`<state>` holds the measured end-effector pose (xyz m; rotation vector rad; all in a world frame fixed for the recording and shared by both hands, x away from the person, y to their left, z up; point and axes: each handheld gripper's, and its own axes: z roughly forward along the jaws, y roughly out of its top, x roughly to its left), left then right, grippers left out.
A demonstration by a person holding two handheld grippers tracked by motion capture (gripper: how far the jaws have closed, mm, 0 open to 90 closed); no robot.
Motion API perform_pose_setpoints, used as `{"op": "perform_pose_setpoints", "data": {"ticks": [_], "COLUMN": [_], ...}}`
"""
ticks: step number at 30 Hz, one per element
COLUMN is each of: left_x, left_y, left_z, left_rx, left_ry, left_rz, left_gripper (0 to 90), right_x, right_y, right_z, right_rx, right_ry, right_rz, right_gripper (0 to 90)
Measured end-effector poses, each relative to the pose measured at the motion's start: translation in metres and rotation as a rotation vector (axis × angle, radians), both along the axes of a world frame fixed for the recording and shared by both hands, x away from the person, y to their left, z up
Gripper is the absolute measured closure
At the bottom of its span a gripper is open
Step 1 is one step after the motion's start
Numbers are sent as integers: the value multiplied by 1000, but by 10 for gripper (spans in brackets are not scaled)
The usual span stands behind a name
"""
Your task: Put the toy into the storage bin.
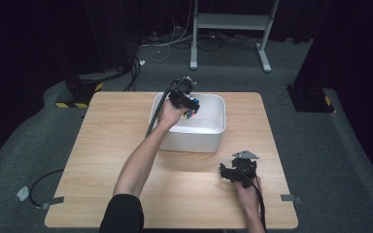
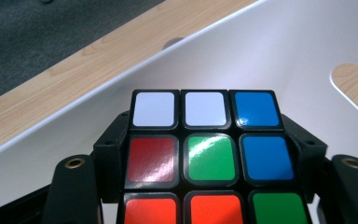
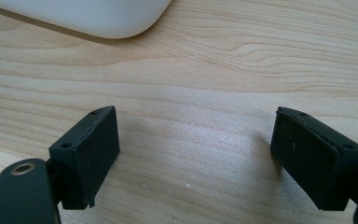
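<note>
While the table point(image 1: 102, 160) carries the white bin point(image 1: 209, 138) at its far middle, the left gripper point(image 1: 188, 104) hangs over the bin's left side with its jaws clamped on the puzzle cube point(image 2: 205, 158), gripping two opposite faces. If those jaws let go from up there, the cube could strike the bin wall or bounce, and its layers might twist. The right gripper point(image 3: 196, 154) rests near right on bare table, its jaws wide apart, empty, too far off to catch anything.
</note>
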<state>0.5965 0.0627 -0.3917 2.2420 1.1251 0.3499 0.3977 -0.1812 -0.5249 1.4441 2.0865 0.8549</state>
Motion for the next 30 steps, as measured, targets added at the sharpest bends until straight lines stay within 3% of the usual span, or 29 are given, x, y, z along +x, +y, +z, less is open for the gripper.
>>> {"op": "perform_pose_setpoints", "data": {"ticks": [10,19,24,26,30], "left_x": [0,-10,-15,-17,-19], "left_y": [-1,-1,-1,2,3], "left_z": [-5,2,3,7,12], "left_rx": [19,2,13,-15,-17], "left_ry": [34,-7,-8,12,6], "left_rz": [-15,-36,-40,-42,-38], "left_gripper": [336,336,336,336,336], "right_x": [0,0,0,0,0], "right_y": [0,0,0,0,0], "right_z": [0,0,0,0,0], "right_rx": [-1,1,1,0,0], "right_ry": [0,2,2,2,2], "right_rz": [-1,0,0,-1,-1], "right_gripper": [153,154,153,153,153]}}
